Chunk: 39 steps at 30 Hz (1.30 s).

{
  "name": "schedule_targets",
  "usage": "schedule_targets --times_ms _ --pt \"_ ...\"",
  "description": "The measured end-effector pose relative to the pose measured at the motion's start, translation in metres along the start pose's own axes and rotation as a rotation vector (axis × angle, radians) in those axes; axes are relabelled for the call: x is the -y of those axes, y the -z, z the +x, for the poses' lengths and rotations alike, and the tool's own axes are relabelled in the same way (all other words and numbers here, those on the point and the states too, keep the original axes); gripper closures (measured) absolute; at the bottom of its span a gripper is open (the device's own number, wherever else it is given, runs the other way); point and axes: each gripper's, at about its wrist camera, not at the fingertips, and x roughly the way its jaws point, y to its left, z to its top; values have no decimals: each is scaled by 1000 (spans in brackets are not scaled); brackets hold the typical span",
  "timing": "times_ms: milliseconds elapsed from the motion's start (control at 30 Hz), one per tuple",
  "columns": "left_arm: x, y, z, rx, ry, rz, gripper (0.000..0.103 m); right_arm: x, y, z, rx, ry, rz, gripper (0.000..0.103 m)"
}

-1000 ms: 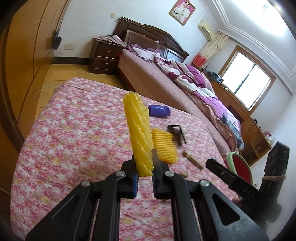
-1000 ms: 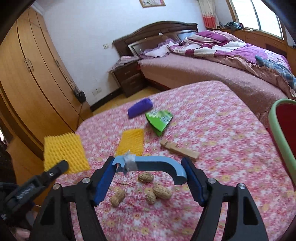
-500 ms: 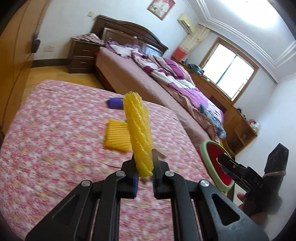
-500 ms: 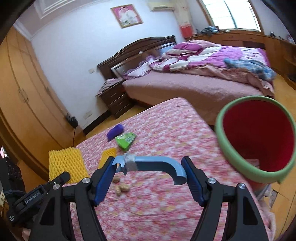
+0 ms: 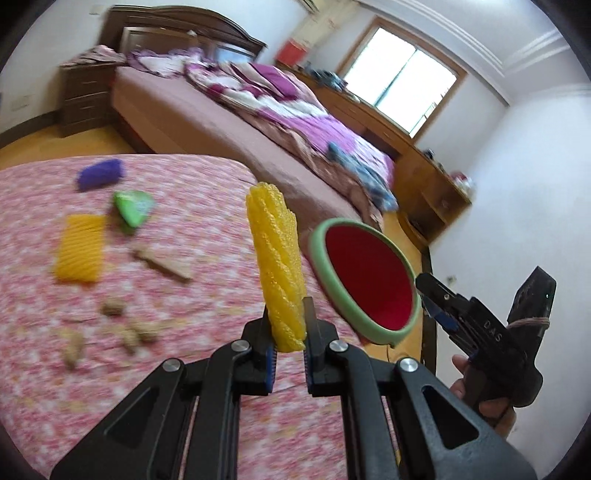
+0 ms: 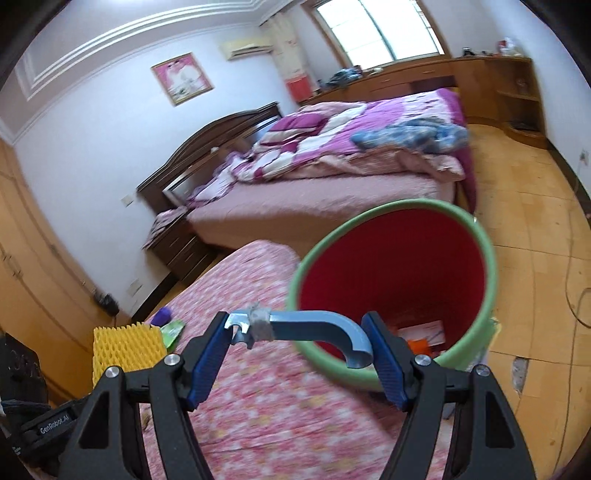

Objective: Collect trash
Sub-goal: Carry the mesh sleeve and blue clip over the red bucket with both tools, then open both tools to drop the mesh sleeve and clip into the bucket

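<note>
On the left, a flat yellow foam net, a purple wad, a green wrapper, a wooden stick and blurred peanuts are seen lying apart on the pink floral cloth that covers the table. At centre, a rolled yellow foam net, ridged and mesh-textured, is held upright in the left gripper, whose jaws are closed tightly on its lower end. To its right, a red bin with a green rim is seen just beyond the table edge, and the right gripper, marked "DAS", is carried by a hand.

In the right wrist view, the letters "GenRobot.AI" are read on the left gripper body at lower left. A pale blue hooked bar, wrapped with grey tape near one end, is clamped lengthwise between the widely spread blue pads of the right gripper, in front of the bin, where paper scraps are visible. Behind are shown a bed with purple bedding, a framed picture, a window and a wooden floor.
</note>
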Motion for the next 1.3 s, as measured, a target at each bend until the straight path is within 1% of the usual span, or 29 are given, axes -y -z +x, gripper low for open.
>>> schedule_targets --times_ms 167,300,433,533,633,767,867,933,967,1100,1300 --pt "36 -9 34 -47 24 77 92 34 -9 2 7 30 51 29" --pt "63 -15 65 -81 43 136 92 57 -14 8 -4 32 91 29" --pt "82 -17 93 -117 46 183 92 69 -20 16 -11 33 110 29" --pt "93 -18 115 -146 54 199 92 76 -23 23 -16 34 112 29" --pt "101 -17 134 -163 41 225 92 81 -26 28 -20 33 119 28" --pt "104 -13 142 -161 9 268 92 86 -28 34 -22 20 120 28" --pt "101 -13 147 -176 -2 261 82 88 -28 36 -25 16 128 28" --pt "97 -13 147 -172 -3 247 70 90 -29 39 -22 10 134 26" --pt "95 -14 147 -168 -9 240 69 91 -29 39 -20 10 138 23" --pt "88 -16 141 -156 -26 222 67 88 -27 37 -17 11 131 23" --pt "74 -21 118 -118 -57 172 67 82 -25 31 -10 -1 127 22"
